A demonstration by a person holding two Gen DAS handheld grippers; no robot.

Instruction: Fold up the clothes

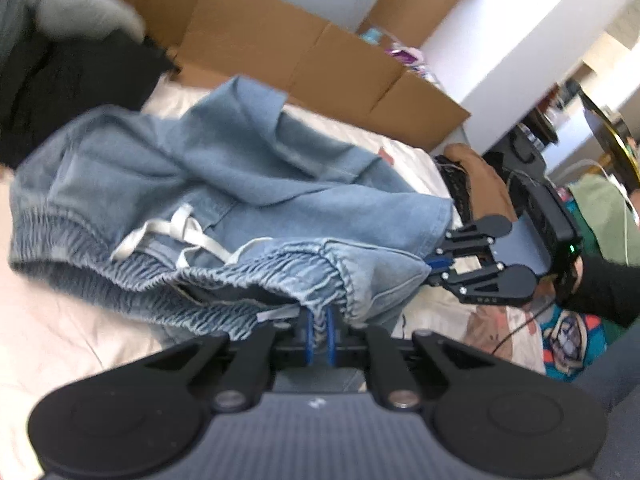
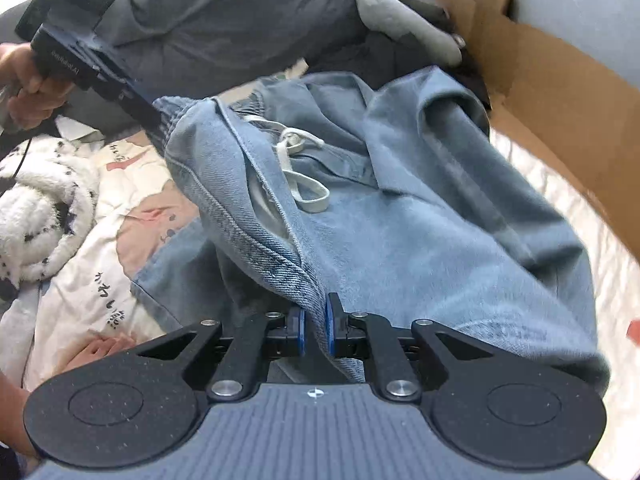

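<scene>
currently we have 2 grips on the denim shorts [image 1: 224, 184]: left gripper [image 1: 319, 330] clamps the waistband, right gripper [image 2: 315, 330] clamps a side seam; either thin bite may slip under the hanging weight.

One pair of light-blue denim trousers [image 1: 224, 184] hangs between two hand-held grippers, left gripper [image 1: 319, 330] and right gripper [image 2: 315, 330], with two cardboard boxes [image 1: 304, 52] beyond them.

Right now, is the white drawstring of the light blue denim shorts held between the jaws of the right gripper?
No, the white drawstring lies loose on the light blue denim shorts; the right gripper pinches a seam edge.
</scene>
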